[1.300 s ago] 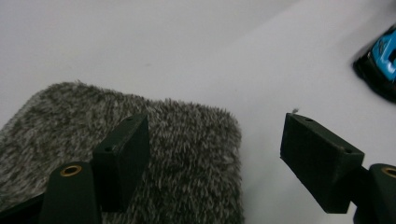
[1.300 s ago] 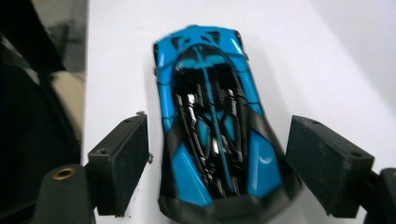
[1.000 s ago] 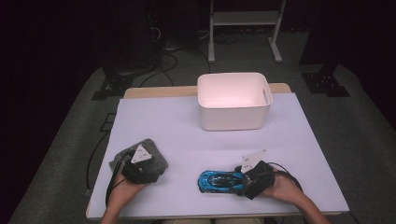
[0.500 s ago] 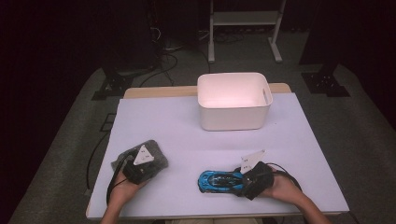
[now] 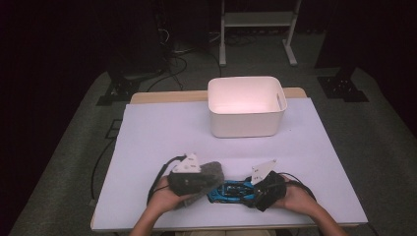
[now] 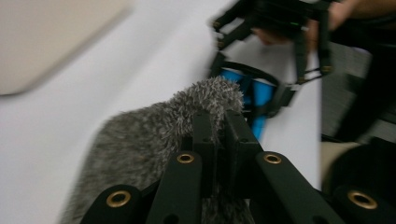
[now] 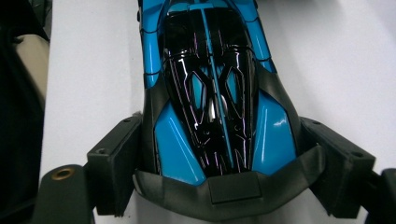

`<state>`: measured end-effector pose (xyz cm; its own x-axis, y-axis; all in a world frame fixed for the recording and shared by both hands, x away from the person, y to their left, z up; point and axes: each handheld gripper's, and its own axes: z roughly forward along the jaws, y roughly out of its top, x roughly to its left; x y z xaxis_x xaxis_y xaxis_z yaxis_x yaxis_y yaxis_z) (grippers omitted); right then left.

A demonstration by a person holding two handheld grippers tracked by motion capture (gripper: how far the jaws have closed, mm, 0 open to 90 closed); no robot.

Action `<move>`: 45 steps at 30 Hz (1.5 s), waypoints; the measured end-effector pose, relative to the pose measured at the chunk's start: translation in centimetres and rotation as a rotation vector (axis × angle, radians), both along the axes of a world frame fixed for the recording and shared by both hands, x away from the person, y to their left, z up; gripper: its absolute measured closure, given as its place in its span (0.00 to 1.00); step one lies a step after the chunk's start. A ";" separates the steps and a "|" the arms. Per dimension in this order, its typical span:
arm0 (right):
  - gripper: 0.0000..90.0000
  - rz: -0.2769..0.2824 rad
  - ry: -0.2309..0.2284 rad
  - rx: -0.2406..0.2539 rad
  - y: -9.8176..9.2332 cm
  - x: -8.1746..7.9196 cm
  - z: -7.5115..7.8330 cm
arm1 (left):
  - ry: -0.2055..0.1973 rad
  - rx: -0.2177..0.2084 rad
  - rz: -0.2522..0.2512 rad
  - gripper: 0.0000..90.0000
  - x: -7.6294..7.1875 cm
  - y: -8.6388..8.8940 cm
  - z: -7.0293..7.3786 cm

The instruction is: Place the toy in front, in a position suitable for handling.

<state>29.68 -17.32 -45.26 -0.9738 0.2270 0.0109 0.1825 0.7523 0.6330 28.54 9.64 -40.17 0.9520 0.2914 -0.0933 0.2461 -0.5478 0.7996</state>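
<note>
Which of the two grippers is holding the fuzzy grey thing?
The left gripper, shut on the fuzzy grey cloth. The right gripper clamps the blue toy car.

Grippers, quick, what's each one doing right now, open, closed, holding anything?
Left gripper: closed on the grey furry cloth, beside the toy car.
Right gripper: closed on the rear of the blue toy car, which sits on the table.

Black two-jaw grippers [image 5: 189,183], brass-ringed screws, grey plates, perhaps bare forearms.
</note>
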 end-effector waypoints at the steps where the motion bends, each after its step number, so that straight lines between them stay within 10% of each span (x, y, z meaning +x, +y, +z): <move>1: 0.21 -0.003 -0.008 0.008 0.0 -0.1 -0.1 | 0.007 0.011 -0.016 0.94 -0.1 -0.7 -0.4; 3: 0.21 -0.011 -0.017 0.013 -0.1 -0.2 -0.2 | 0.002 0.067 -0.032 0.91 -0.1 -2.1 -1.6; 8: 0.21 -0.011 -0.016 0.020 -0.1 -0.2 -0.2 | 0.022 0.069 0.002 0.50 0.1 -1.6 -1.5; 11: 0.21 -0.012 -0.017 0.021 -0.2 -0.2 -0.2 | 0.027 0.046 0.013 0.42 0.1 -0.6 -1.0; 17: 0.22 -0.004 -0.019 0.023 -0.2 -0.2 -0.3 | 0.110 0.084 0.042 0.53 1.0 -0.6 -2.6; 22: 0.22 0.017 -0.021 0.023 -0.1 -0.1 -0.2 | 0.068 0.105 0.019 0.81 1.2 -0.6 -2.6; 37: 0.23 0.053 -0.048 0.029 -0.1 0.0 -0.3 | 0.067 0.108 0.044 0.83 1.8 2.3 -3.1; 45: 0.23 0.054 -0.038 0.038 -0.2 0.1 -0.4 | 0.043 0.090 -0.063 0.85 1.2 -1.1 -2.6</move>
